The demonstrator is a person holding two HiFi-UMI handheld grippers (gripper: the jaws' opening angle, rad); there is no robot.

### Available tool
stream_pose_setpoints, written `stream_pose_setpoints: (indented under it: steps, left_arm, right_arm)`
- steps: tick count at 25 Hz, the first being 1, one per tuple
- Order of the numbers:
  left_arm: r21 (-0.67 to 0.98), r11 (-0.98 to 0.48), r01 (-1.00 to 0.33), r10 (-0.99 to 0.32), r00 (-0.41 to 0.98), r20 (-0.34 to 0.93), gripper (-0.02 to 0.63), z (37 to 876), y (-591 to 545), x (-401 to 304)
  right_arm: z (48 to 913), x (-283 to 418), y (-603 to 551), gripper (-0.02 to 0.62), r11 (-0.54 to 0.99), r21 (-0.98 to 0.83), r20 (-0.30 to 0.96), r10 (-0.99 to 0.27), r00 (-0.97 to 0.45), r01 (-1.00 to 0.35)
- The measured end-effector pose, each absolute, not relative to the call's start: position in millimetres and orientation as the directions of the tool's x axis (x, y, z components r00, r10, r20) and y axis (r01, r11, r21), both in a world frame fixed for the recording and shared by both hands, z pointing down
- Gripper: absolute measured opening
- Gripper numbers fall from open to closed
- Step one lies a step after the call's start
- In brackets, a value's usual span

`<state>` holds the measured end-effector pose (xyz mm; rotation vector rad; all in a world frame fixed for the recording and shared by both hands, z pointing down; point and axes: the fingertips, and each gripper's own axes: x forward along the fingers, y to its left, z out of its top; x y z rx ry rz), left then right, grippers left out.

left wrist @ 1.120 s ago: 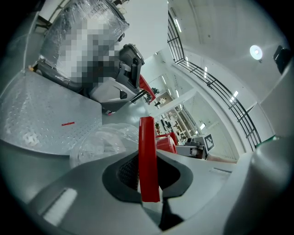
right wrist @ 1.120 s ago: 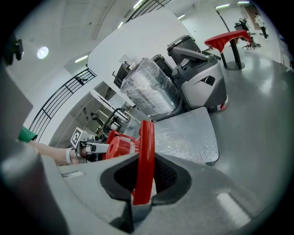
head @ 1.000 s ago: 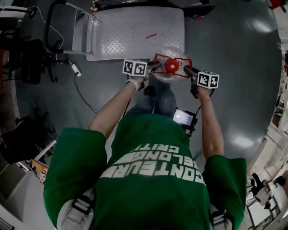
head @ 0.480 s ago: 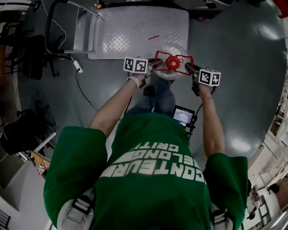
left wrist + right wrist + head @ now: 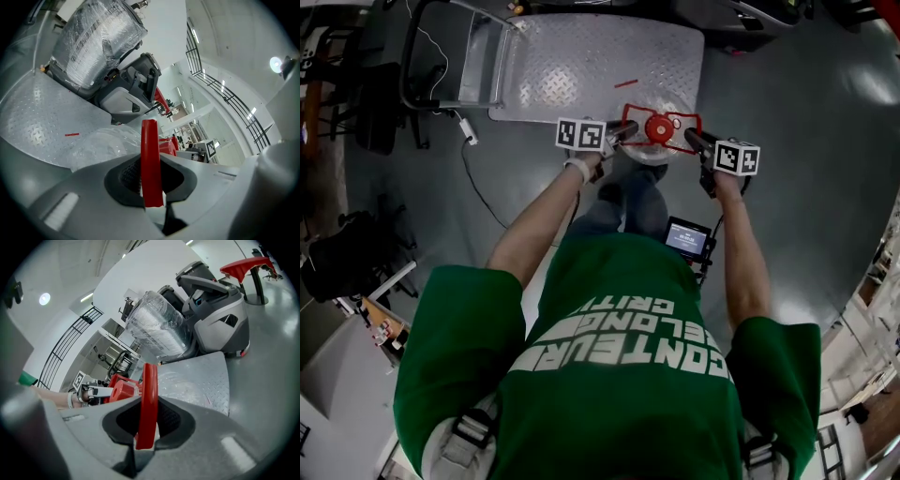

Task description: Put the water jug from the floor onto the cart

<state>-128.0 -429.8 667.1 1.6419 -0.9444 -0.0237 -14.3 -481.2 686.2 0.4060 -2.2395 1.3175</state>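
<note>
Red handle (image 5: 630,120) strips carry the whole load. The left claw (image 5: 619,139) is clenched on one side of the frame and the right claw (image 5: 691,141) on the other. Each claw's own view shows a strip pinched edge-on between the pads. The jug (image 5: 659,128) hangs between them, off the floor (image 5: 787,216), at the near edge of the cart (image 5: 581,66) and close to its right corner.

Likely faults:
- A thin strip may twist or slide in the pads if one claw rises or pulls away from the other.
- The base may catch the deck lip if it is carried too low; its height over the deck cannot be read.
- A landing this close to the corner leaves part of the base overhanging, and the jug may tip.

Room: the deck is bare apart from a small red mark (image 5: 626,83), with most space to the left, up to the push bar (image 5: 411,56). A cable (image 5: 473,187) lies on the floor at left, and the floor at right is open. A wrapped machine (image 5: 98,42) stands just beyond the far edge.
</note>
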Motion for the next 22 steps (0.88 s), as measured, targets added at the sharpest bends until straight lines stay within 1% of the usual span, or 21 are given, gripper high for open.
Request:
stream_pose_setpoints:
  steps: [11, 22]
  left_arm:
    - [0.833, 0.037, -0.553, -0.639, 0.628, 0.445, 0.052, 663, -453, -136]
    - [0.844, 0.052, -0.534, -0.66, 0.616, 0.43, 0.052, 664, -457, -171]
  right_arm:
    - [681, -27, -509, 0.032, 0.515, -0.733, 0.538, 0.041, -0.842, -0.443]
    - [683, -67, -515, 0.032, 0.535, -0.729, 0.545, 0.075, -0.835, -0.427]
